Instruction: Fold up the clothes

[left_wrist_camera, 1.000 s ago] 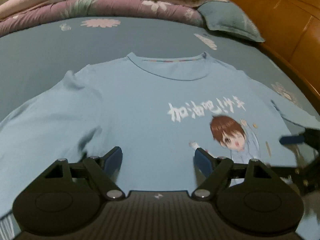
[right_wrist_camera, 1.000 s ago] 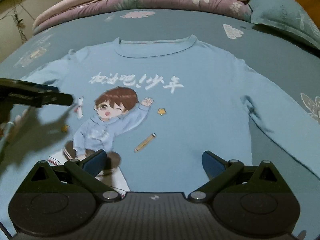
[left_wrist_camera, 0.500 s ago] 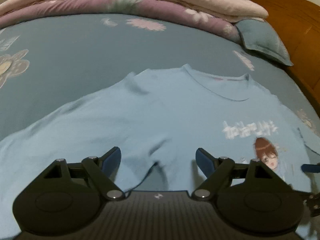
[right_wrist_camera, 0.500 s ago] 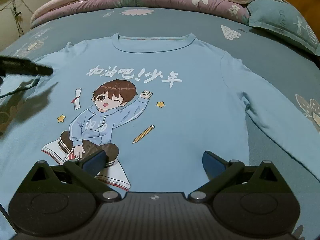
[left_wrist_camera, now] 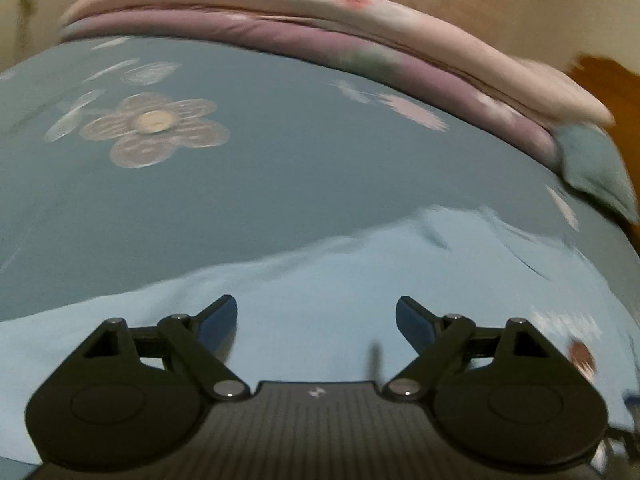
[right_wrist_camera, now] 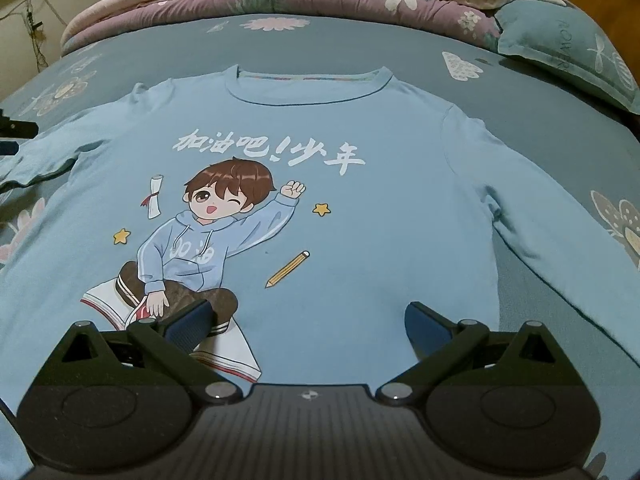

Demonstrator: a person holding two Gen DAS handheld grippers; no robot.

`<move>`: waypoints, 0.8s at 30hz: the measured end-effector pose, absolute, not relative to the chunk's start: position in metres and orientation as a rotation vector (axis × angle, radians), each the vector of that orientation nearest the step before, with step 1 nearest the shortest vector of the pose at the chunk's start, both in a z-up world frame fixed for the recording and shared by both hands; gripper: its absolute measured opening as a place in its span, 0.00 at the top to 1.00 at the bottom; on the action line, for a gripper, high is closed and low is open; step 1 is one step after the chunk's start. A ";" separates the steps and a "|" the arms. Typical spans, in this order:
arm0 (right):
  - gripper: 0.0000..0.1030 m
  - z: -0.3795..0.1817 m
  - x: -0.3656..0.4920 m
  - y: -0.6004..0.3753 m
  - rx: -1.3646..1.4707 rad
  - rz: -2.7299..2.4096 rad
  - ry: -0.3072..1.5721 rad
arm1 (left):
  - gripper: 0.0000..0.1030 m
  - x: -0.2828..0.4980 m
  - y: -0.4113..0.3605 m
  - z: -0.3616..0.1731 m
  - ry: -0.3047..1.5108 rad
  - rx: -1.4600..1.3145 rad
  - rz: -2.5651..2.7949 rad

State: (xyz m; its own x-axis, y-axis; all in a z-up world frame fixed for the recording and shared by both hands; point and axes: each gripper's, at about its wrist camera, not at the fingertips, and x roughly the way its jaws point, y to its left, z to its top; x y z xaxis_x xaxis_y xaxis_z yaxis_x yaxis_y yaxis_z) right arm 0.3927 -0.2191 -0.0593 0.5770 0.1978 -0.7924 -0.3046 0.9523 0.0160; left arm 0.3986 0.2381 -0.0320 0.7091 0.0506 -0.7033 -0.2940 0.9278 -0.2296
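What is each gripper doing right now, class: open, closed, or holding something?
Left gripper: open, holding nothing, above the shirt sleeve.
Right gripper: open, holding nothing, over the shirt's hem.

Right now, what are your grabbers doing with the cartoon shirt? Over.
Left gripper open, over a sleeve. Right gripper open, over the hem. Shirt flat on the bed, unfolded. Nothing in the way.

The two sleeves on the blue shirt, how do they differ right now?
In the right wrist view, the left sleeve runs almost sideways off the frame edge, with the left claw beside it. The right sleeve slopes down alongside the shirt body, creased under the arm, with nothing near it. Both lie flat on the bedsheet, unfolded.
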 end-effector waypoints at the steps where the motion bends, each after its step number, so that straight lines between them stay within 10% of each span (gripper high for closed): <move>1: 0.00 -0.059 0.393 -0.219 -0.127 0.294 0.910 | 0.16 0.399 0.248 -0.034 0.751 -0.353 0.226; 24: 0.00 -0.060 0.393 -0.219 -0.130 0.290 0.903 | 0.16 0.360 0.327 -0.033 0.808 -0.340 0.621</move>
